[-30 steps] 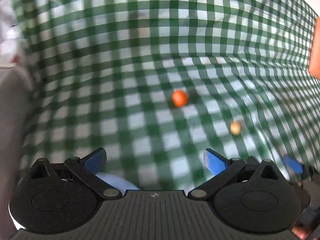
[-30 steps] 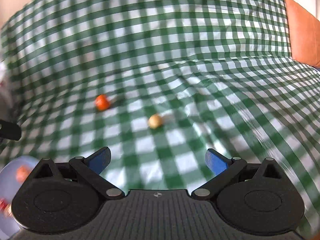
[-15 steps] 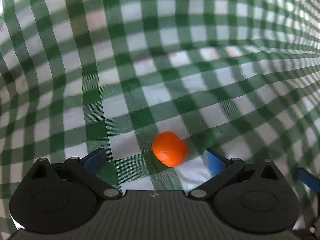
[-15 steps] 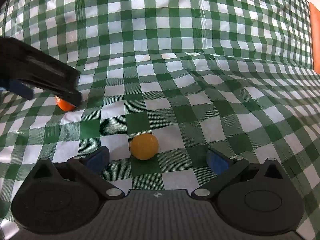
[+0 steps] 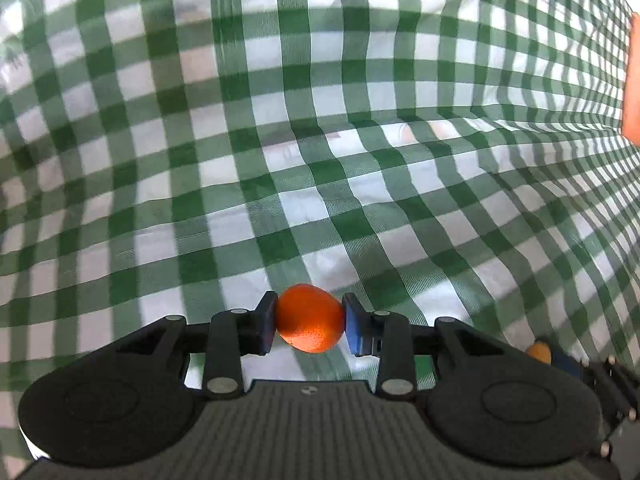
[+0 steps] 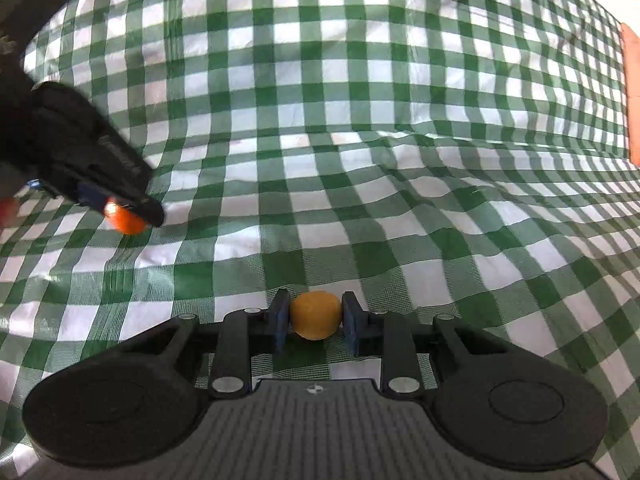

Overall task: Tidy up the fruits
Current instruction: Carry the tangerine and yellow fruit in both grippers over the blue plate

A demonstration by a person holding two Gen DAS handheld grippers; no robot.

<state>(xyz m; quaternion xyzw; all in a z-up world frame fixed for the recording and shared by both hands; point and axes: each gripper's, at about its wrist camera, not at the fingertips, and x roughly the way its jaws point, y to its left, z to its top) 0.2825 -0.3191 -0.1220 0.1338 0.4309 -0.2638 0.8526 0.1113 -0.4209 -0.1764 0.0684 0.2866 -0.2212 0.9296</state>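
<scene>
**Both jaws loaded, one fruit each**

Right now my left gripper has its jaws closed on a deep-orange tangerine, pinched between the blue pads, low over the green-and-white checked tablecloth that covers the counter. My right gripper grips a smaller, paler yellow-orange fruit the same way, jaws pressed to both its sides; I cannot tell whether either fruit sits on the cloth or hangs just clear of it. No bowl, basket or tray shows in either view, and I can read no writing anywhere. From the right wrist, the left gripper appears at the left edge, blurred, its tangerine half hidden beneath the black fingers. From the left wrist, the paler fruit is mostly cut off behind my own housing. An orange-brown strip at the right edge is too cropped to identify.
</scene>
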